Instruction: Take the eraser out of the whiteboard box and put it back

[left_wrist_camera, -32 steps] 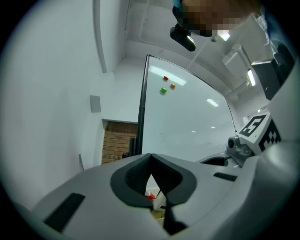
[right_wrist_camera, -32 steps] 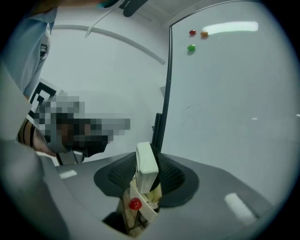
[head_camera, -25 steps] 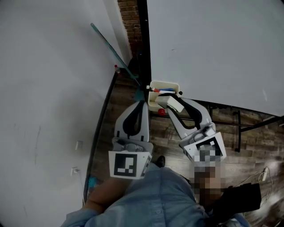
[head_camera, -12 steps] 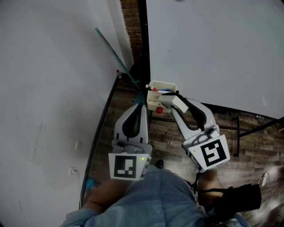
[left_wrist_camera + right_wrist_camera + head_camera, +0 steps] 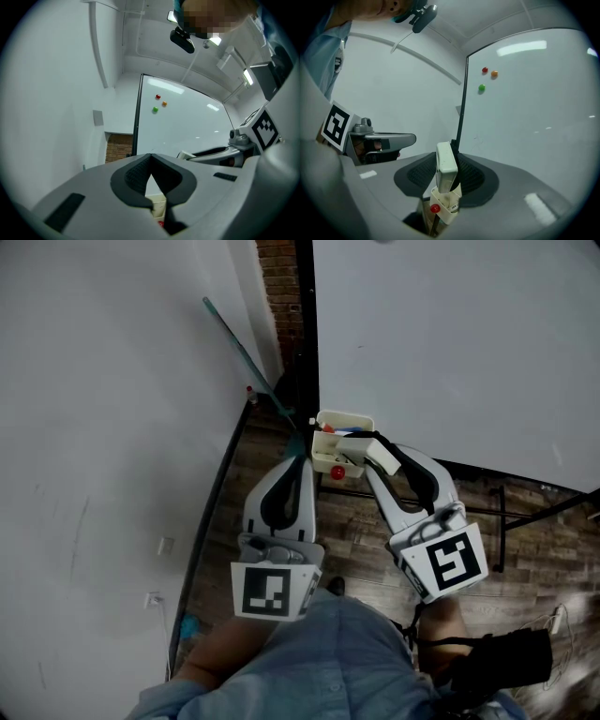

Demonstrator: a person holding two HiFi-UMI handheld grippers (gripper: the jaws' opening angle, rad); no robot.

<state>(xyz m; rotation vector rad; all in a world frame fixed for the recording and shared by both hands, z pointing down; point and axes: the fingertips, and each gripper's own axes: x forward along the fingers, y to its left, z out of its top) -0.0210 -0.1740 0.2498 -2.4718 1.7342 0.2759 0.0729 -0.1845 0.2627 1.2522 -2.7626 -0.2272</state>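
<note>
Clamping one eraser (image 5: 378, 455) near one box (image 5: 345, 415), right tongs (image 5: 366, 448); left tongs (image 5: 302, 458) closed.

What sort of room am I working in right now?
Likely a meeting room or classroom: a large whiteboard with coloured magnets, a white whiteboard box at its lower corner, and wood-plank flooring below a brick strip.

light: dim, from ceiling lamps (image 5: 247, 77)
glare: streaks on whiteboard (image 5: 534, 108)
edges: fisheye bend, dark vignette
focus: sharp
</note>
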